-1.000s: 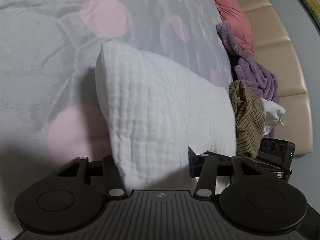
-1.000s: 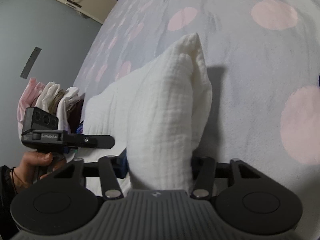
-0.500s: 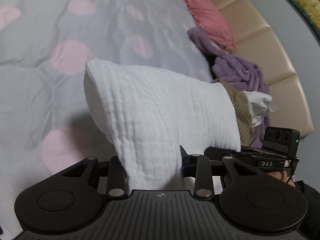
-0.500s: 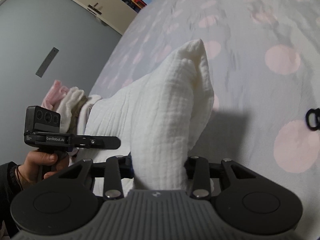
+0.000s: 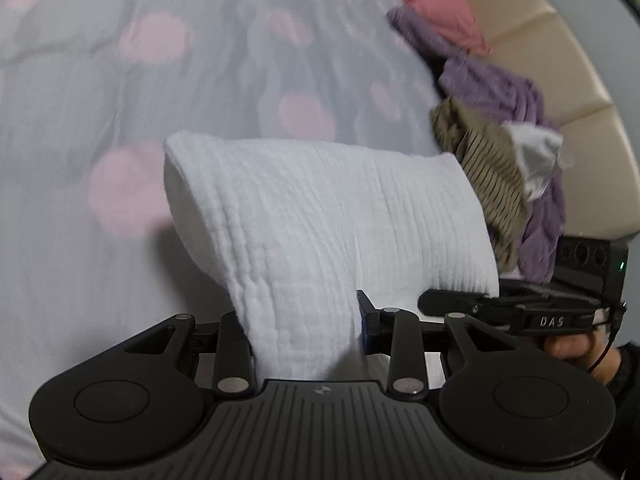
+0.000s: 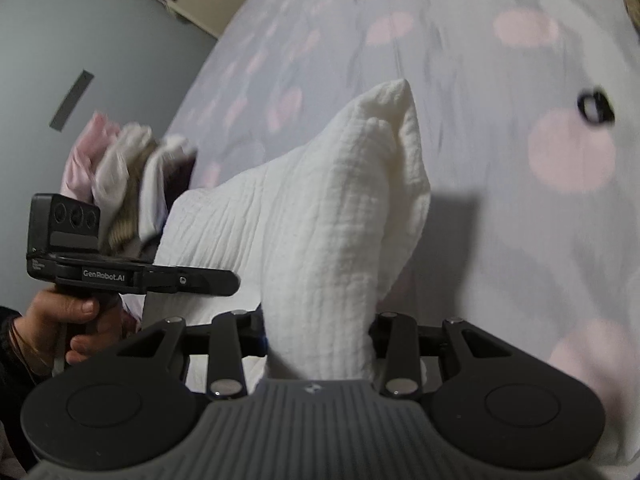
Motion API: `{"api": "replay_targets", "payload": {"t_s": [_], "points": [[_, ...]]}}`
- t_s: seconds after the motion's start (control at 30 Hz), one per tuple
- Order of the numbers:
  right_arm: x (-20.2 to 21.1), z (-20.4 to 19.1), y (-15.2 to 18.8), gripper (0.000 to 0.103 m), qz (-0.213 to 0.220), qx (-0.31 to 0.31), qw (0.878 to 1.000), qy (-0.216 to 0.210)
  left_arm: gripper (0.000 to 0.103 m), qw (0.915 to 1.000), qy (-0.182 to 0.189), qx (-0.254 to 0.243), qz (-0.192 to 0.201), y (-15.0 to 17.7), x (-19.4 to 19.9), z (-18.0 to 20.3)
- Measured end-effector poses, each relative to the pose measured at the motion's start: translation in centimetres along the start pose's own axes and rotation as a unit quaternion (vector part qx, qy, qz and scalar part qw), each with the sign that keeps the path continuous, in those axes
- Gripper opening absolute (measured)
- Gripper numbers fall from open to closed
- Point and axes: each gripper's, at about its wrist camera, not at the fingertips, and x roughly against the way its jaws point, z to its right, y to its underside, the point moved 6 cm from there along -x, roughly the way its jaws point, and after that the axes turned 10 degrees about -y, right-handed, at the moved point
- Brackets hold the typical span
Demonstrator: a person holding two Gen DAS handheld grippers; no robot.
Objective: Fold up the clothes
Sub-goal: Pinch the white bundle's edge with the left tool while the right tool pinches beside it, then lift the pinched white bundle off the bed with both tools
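Note:
A white crinkled cloth point(image 5: 320, 216) hangs folded between both grippers, lifted above the bed. My left gripper point(image 5: 304, 332) is shut on one end of it. In the right wrist view the same white cloth point(image 6: 332, 216) rises in a peak, and my right gripper point(image 6: 320, 340) is shut on its other end. The right gripper point(image 5: 520, 316) shows at the right edge of the left wrist view, held by a hand. The left gripper point(image 6: 132, 276) appears at the left of the right wrist view, also in a hand. The fingertips are hidden by the cloth.
Below lies a grey bedspread point(image 5: 120, 240) with pink dots. A heap of clothes, purple point(image 5: 500, 84), striped olive point(image 5: 488, 168) and pink point(image 5: 436, 4), lies against a beige padded headboard point(image 5: 560, 56). Another clothes pile point(image 6: 124, 168) sits at the bed's edge. A small black ring point(image 6: 596, 106) lies on the bedspread.
Both grippers have risen with the cloth and drawn farther from the bedspread. The views have swung, so the clothes heap and a black ring have come more into sight.

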Motion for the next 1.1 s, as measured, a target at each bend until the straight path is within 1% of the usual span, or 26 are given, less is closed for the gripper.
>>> {"api": "replay_targets", "payload": {"t_s": [0.1, 0.13, 0.17, 0.2, 0.23, 0.27, 0.4, 0.47, 0.53, 0.6, 0.7, 0.77, 0.8, 0.83, 0.87, 0.97, 1.1], "points": [[-1.2, 1.1, 2.0, 0.042, -0.013, 0.000, 1.000, 0.010, 0.034, 0.9998, -0.011, -0.010, -0.014, 1.8, -1.1, -0.9], [-1.5, 1.6, 2.5, 0.044, -0.016, -0.001, 1.000, 0.016, 0.039, 0.9996, -0.017, -0.015, -0.017, 2.3, -1.5, -1.2], [-1.8, 1.8, 2.9, 0.049, -0.016, -0.001, 1.000, 0.018, 0.046, 0.9993, -0.025, -0.019, -0.018, 2.8, -1.9, -1.6], [-2.0, 2.1, 3.1, 0.052, -0.011, -0.003, 1.000, 0.022, 0.049, 0.9994, -0.026, -0.020, -0.013, 3.0, -2.2, -1.7], [-2.1, 2.2, 3.2, 0.058, -0.008, -0.004, 1.000, 0.024, 0.051, 0.9994, -0.027, -0.021, -0.008, 3.2, -2.4, -1.9], [-2.1, 2.2, 3.2, 0.061, -0.007, -0.004, 1.000, 0.023, 0.052, 0.9994, -0.027, -0.022, -0.003, 3.5, -2.6, -2.0], [-1.8, 2.2, 3.0, 0.066, -0.003, 0.006, 1.000, 0.018, 0.053, 0.9973, -0.045, -0.053, 0.020, 3.4, -2.4, -1.3], [-1.5, 2.6, 2.9, 0.067, 0.005, -0.001, 1.000, 0.012, 0.053, 0.9966, -0.047, -0.056, 0.037, 3.6, -2.1, -1.4], [-1.6, 2.9, 2.8, 0.068, 0.013, -0.011, 1.000, 0.005, 0.053, 0.9963, -0.043, -0.059, 0.046, 4.1, -2.0, -1.7], [-2.3, 2.8, 2.6, 0.071, 0.010, -0.013, 1.000, 0.001, 0.054, 0.9961, -0.037, -0.062, 0.051, 4.2, -2.0, -1.9], [-3.2, 2.8, 2.4, 0.077, 0.003, -0.021, 1.000, 0.006, 0.054, 0.9972, -0.029, -0.056, 0.040, 4.0, -2.2, -2.2], [-3.7, 2.6, 2.3, 0.085, 0.007, -0.020, 1.000, 0.008, 0.054, 0.9975, -0.029, -0.058, 0.029, 3.7, -2.3, -2.1], [-4.1, 2.4, 2.2, 0.087, 0.010, -0.020, 1.000, 0.010, 0.054, 0.9973, -0.031, -0.062, 0.026, 3.6, -2.4, -1.9], [-4.4, 2.3, 2.2, 0.093, 0.012, -0.019, 1.000, 0.012, 0.054, 0.9970, -0.033, -0.067, 0.022, 3.5, -2.5, -1.8], [-4.7, 2.1, 2.2, 0.096, 0.014, -0.020, 1.000, 0.012, 0.054, 0.9967, -0.035, -0.071, 0.018, 3.5, -2.5, -1.6], [-5.4, 1.8, 2.2, 0.097, 0.008, -0.005, 1.000, 0.026, 0.054, 0.9971, -0.033, -0.067, 0.014, 3.5, -2.6, -1.8], [-5.1, 2.5, 1.9, 0.096, 0.014, -0.040, 0.999, 0.016, 0.054, 0.9967, -0.036, -0.072, 0.017, 3.7, -2.5, -1.6]]}}
